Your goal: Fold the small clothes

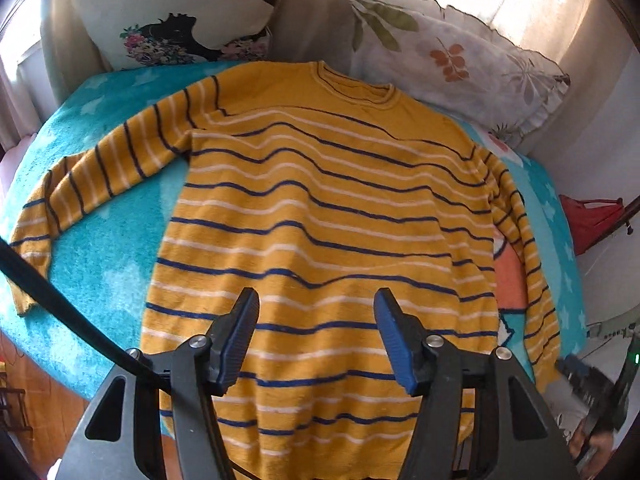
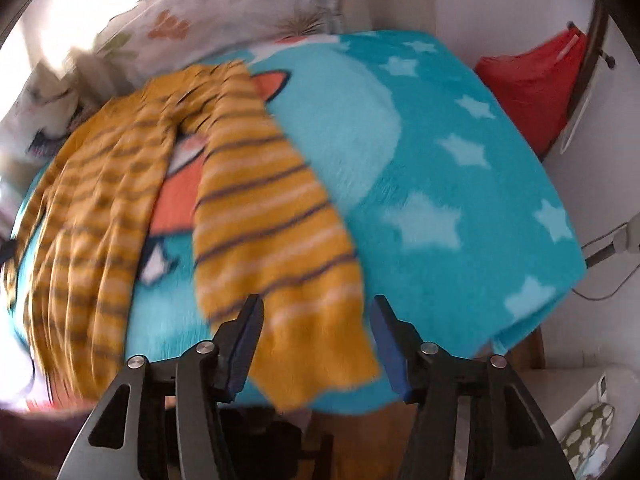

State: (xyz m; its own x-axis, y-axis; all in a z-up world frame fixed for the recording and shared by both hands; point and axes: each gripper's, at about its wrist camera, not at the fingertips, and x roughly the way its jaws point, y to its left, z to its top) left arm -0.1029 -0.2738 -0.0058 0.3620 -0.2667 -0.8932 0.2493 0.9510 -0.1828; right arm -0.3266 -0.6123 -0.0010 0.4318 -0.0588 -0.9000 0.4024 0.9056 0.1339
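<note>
A yellow sweater (image 1: 320,220) with navy and white stripes lies flat, front down or up I cannot tell, on a turquoise star blanket (image 1: 104,264). Its collar points away and both sleeves are spread out. My left gripper (image 1: 316,300) is open and empty, hovering over the sweater's lower body near the hem. In the right wrist view, which is blurred, my right gripper (image 2: 316,306) is open above the cuff end of the right sleeve (image 2: 276,240). The sweater's body (image 2: 92,208) lies to the left.
Two patterned pillows (image 1: 172,12) (image 1: 452,52) lean at the far end of the blanket. A red bag (image 2: 532,80) stands at the right by a white wall. The blanket's near edge (image 2: 360,400) drops to a wooden floor.
</note>
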